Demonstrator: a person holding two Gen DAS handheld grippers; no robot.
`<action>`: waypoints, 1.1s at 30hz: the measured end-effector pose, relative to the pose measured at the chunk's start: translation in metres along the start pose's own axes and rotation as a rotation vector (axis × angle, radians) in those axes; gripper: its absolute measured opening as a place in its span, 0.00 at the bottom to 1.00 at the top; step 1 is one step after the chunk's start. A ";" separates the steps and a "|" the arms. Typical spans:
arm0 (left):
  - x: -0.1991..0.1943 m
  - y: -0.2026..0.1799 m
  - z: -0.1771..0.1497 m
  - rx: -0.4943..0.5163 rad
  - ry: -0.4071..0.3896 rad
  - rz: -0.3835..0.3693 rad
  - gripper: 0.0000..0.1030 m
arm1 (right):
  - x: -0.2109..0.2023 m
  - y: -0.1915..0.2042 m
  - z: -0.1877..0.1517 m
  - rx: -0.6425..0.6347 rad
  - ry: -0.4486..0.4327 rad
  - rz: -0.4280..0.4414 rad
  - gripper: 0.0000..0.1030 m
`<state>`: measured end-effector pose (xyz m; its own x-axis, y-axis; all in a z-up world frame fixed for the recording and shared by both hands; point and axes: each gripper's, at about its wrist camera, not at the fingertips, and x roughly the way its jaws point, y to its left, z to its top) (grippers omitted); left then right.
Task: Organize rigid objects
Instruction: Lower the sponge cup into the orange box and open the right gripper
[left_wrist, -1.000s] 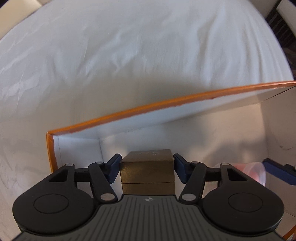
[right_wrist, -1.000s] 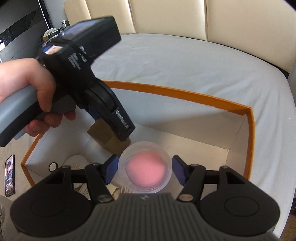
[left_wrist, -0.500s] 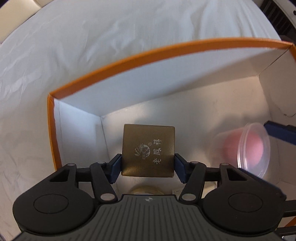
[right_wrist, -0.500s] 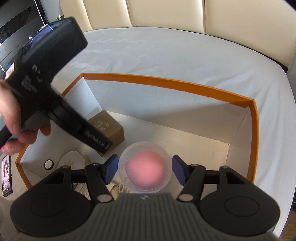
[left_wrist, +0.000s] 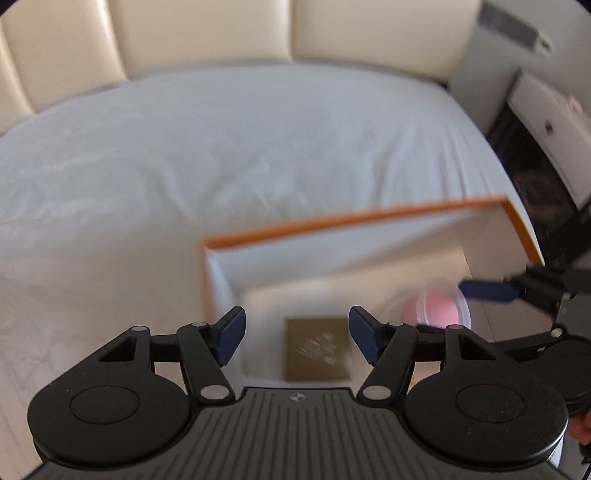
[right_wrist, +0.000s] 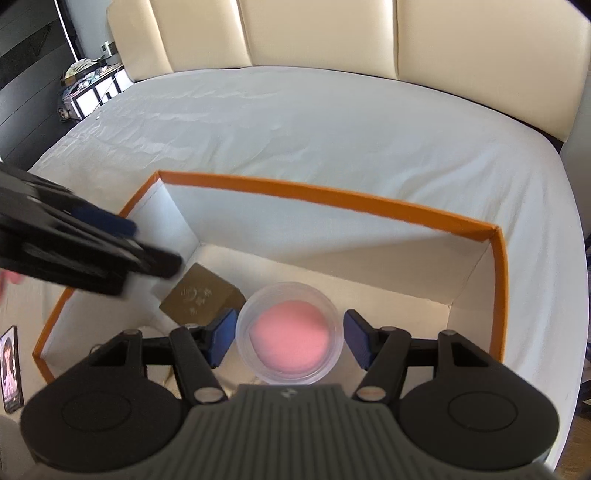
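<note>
A gold-brown square box (left_wrist: 317, 349) rests on the floor of the orange-rimmed white box (left_wrist: 354, 219), near its left wall. My left gripper (left_wrist: 295, 338) is open and empty, raised above the gold box. My right gripper (right_wrist: 289, 338) holds a clear round container with a pink puff (right_wrist: 290, 338) between its pads, over the box floor; a slight gap shows at the right pad. The gold box also shows in the right wrist view (right_wrist: 201, 299), left of the container. The container shows blurred in the left wrist view (left_wrist: 437, 308).
The orange-rimmed box (right_wrist: 332, 199) sits on a white bed sheet (right_wrist: 295, 122) with a cream headboard behind. A phone (right_wrist: 9, 367) lies outside the box at the left. A dark cabinet (left_wrist: 546, 155) stands to the right of the bed.
My left gripper has opened, let go of the gold box on the box floor, and pulled up and back. My right gripper has kept the pink container and lifted slightly.
</note>
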<state>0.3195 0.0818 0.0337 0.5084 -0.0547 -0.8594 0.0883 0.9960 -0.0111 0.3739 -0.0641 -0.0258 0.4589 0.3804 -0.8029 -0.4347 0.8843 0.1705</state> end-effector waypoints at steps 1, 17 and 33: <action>-0.006 0.010 -0.001 -0.032 -0.016 0.024 0.72 | 0.002 0.003 0.004 0.005 -0.002 -0.004 0.62; 0.005 0.060 -0.052 -0.200 0.070 -0.130 0.24 | 0.047 0.055 0.024 -0.044 0.076 -0.047 0.61; 0.009 0.061 -0.055 -0.230 0.051 -0.170 0.22 | 0.057 0.083 0.015 -0.043 0.197 -0.056 0.62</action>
<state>0.2828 0.1458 -0.0031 0.4584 -0.2246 -0.8599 -0.0307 0.9630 -0.2679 0.3761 0.0349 -0.0490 0.3249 0.2669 -0.9073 -0.4475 0.8885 0.1012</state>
